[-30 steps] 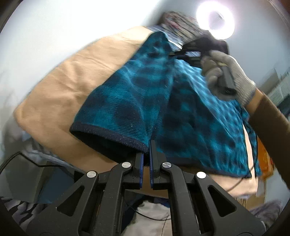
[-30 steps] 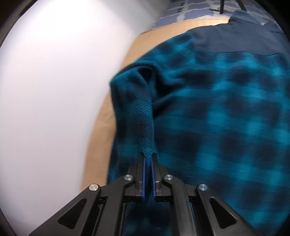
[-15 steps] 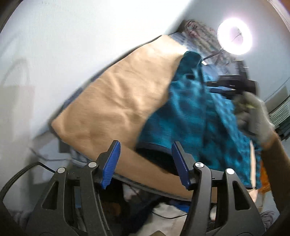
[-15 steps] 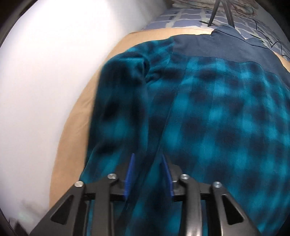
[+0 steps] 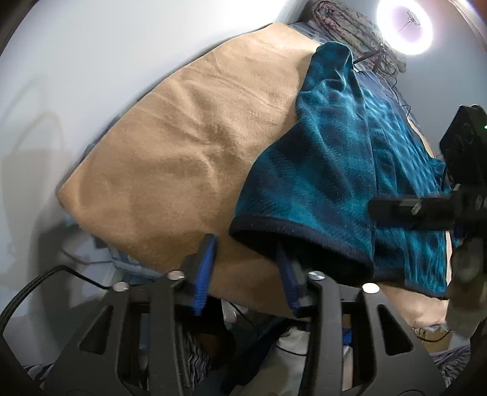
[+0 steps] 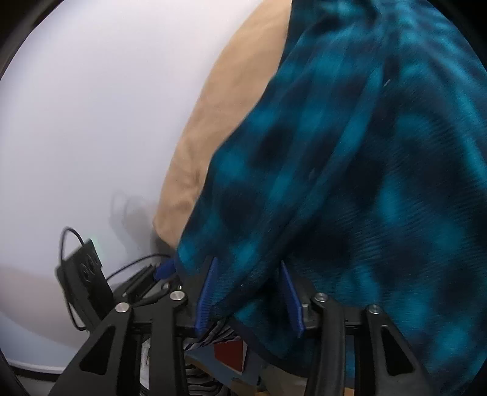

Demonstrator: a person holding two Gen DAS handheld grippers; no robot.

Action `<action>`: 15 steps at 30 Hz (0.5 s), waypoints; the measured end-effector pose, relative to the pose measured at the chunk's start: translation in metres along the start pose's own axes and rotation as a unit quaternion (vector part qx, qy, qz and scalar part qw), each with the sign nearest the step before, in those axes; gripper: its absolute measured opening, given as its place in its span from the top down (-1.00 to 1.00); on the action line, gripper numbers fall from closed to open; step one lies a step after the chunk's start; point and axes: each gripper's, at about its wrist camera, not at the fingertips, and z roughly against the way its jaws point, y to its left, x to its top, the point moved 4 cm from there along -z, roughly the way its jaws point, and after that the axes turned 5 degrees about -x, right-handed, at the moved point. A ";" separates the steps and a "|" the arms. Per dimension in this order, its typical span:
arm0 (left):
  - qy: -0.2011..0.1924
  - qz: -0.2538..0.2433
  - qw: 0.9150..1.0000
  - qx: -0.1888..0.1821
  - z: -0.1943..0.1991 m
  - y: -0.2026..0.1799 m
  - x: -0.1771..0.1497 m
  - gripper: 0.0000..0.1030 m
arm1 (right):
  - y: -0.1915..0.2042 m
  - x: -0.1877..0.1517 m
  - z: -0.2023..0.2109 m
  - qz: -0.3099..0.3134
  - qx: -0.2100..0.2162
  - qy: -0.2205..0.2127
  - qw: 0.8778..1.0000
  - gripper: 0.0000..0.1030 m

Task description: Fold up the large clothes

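A teal and dark blue plaid fleece garment (image 5: 328, 170) lies on a tan blanket (image 5: 188, 146) over the bed, one side folded over the body, its dark-trimmed hem (image 5: 301, 234) facing me. My left gripper (image 5: 245, 274) is open and empty, just before the hem at the bed's near edge. My right gripper (image 6: 251, 292) is open; the garment's hem (image 6: 304, 182) hangs over and between its blue pads without being clamped. The right gripper also shows at the right edge of the left wrist view (image 5: 426, 207), held by a gloved hand.
A white wall (image 5: 91, 76) runs along the bed's left side. A ring light (image 5: 404, 27) and patterned bedding stand at the bed's far end. Clutter and cables lie below the bed's near edge. The left gripper's body and cable show in the right wrist view (image 6: 82, 274).
Both grippers were shut on the garment a second ago and have opened, dropping the folded side onto the body. The right gripper has moved down toward the near hem.
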 end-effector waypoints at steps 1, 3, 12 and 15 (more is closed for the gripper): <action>-0.003 -0.004 1.000 0.001 -0.002 -0.002 0.001 0.82 | 0.003 0.003 0.000 0.000 0.010 0.004 1.000 0.91; -0.018 0.001 1.000 -0.002 -0.001 -0.003 0.004 0.99 | 0.009 0.001 -0.002 -0.005 0.019 -0.002 1.000 0.96; -0.128 0.006 0.991 0.028 0.075 -0.005 -0.003 1.00 | 0.039 -0.014 0.055 0.016 0.073 -0.065 0.995 0.98; -0.099 0.007 0.995 0.030 0.061 -0.003 -0.017 1.00 | 0.024 -0.025 0.034 -0.002 0.034 -0.037 0.999 0.98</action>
